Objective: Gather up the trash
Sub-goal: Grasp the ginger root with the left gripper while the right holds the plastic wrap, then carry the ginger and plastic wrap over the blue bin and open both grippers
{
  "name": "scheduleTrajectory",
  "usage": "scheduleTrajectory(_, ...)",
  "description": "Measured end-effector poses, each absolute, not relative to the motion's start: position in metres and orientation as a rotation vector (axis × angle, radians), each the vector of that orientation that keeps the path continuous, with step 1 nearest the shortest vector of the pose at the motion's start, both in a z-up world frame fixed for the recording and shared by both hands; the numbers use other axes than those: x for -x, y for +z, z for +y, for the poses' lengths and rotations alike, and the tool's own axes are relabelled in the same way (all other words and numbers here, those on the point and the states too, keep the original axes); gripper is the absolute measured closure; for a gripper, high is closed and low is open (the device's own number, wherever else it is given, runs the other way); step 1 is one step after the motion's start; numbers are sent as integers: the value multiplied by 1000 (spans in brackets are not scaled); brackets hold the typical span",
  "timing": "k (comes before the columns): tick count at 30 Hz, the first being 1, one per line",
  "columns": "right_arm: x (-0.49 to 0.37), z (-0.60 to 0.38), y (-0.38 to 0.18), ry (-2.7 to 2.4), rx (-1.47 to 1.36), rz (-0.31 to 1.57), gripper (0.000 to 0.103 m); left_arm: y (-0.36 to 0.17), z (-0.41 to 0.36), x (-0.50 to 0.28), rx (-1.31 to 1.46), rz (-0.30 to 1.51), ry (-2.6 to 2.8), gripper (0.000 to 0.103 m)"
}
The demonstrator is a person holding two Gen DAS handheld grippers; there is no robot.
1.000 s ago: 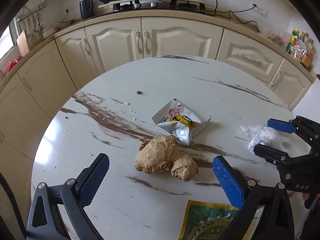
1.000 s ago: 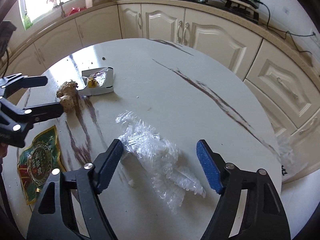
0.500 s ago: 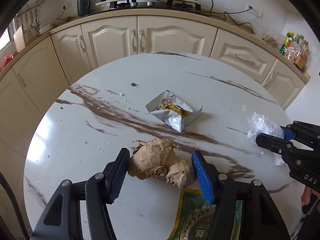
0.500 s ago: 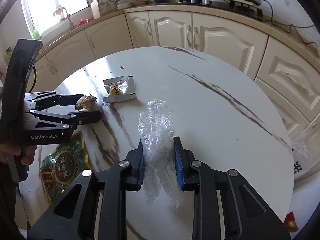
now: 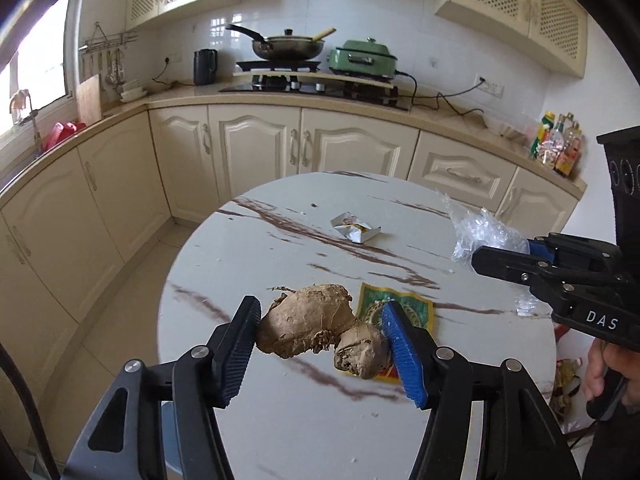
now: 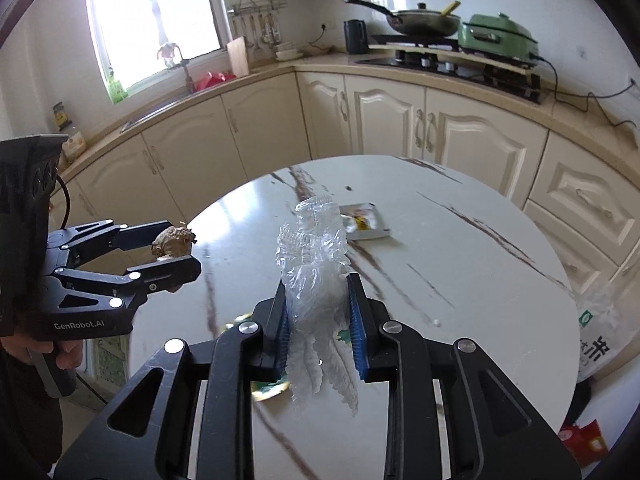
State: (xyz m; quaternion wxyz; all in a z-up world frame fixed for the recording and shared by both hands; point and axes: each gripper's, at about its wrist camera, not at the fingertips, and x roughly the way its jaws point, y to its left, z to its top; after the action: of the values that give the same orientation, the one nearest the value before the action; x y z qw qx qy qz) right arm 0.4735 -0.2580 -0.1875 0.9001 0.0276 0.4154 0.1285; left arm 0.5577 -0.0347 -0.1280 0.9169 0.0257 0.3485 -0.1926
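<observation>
**Two items in hand, two lying on the table**

Left gripper (image 5: 320,340): jaws are clamping a knobbly ginger root (image 5: 316,330) at lower centre of the left wrist view. The root's long axis is running crosswise, pad to pad, and it is hanging clear above the round marble table (image 5: 248,264).

Right gripper (image 6: 318,320): jaws are pinching a crumpled clear plastic wrap (image 6: 316,264) at centre of the right wrist view. The wrap is standing upright, sticking out above and trailing below the pads, off the tabletop.

Remaining on the table: a small foil packet (image 5: 355,229) is lying toward the far side, upper centre; a green and gold wrapper (image 5: 404,306) is lying flat just beyond the left jaws, at the near edge.

Open room: the tabletop around both leftovers is looking bare, floor showing to the left of the table. No bin is showing in either view, so the drop-off direction cannot be told. Judged nearer for the flat wrapper: the left hand, once emptied.
</observation>
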Motion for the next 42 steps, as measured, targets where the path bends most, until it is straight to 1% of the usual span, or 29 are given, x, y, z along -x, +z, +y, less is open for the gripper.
scheduleTrajectory(4,-452,-193,-164,339,-33,816,79,-113,21,-497,-43,652,-326,46)
scheduleTrajectory(5,-449,-178,-161,359,-31,803,79,-110,35,-484,-40,638,-308,61)
scheduleTrajectory(6,-445,-160,-159,379,-30,791,79,-109,50,-472,-34,630,-291,72)
scheduleTrajectory(7,-442,-140,-157,401,-21,787,79,-109,65,-461,-25,632,-278,76)
scheduleTrajectory(10,-437,-86,-161,432,3,780,79,-118,101,-442,28,621,-282,76)
scheduleTrajectory(11,-439,-70,-168,437,7,783,79,-128,112,-445,47,660,-278,87)
scheduleTrajectory(12,-440,-52,-177,460,11,794,79,-140,125,-445,54,685,-231,92)
scheduleTrajectory(13,-441,-36,-187,489,-3,811,79,-151,137,-446,72,702,-198,93)
scheduleTrajectory(15,-444,-3,-214,500,1,862,79,-180,158,-447,63,783,-201,93)
scheduleTrajectory(18,-452,37,-252,547,12,923,79,-218,190,-449,91,857,-139,93)
scheduleTrajectory(26,-492,102,-356,589,52,1082,79,-284,264,-447,170,938,42,92)
scheduleTrajectory(29,-512,116,-389,576,49,1105,76,-308,278,-455,202,989,64,91)
scheduleTrajectory(31,-519,119,-399,529,55,1093,65,-312,280,-461,217,990,58,86)
scheduleTrajectory(33,-521,116,-395,526,32,1062,44,-311,280,-469,230,985,50,81)
scheduleTrajectory(34,-522,115,-392,518,34,1045,38,-308,277,-479,239,971,44,78)
scheduleTrajectory(35,-523,113,-386,514,32,1022,31,-305,279,-490,248,955,39,70)
scheduleTrajectory(36,-524,109,-379,507,30,1001,30,-301,279,-491,250,939,39,66)
scheduleTrajectory(38,-524,102,-364,496,9,969,30,-291,279,-492,234,903,48,59)
scheduleTrajectory(40,-524,91,-345,476,-3,922,28,-282,273,-486,227,877,57,54)
scheduleTrajectory(41,-521,84,-332,457,-1,904,22,-277,268,-481,229,863,52,51)
scheduleTrajectory(42,-518,79,-321,451,-5,886,20,-271,256,-473,225,847,46,48)
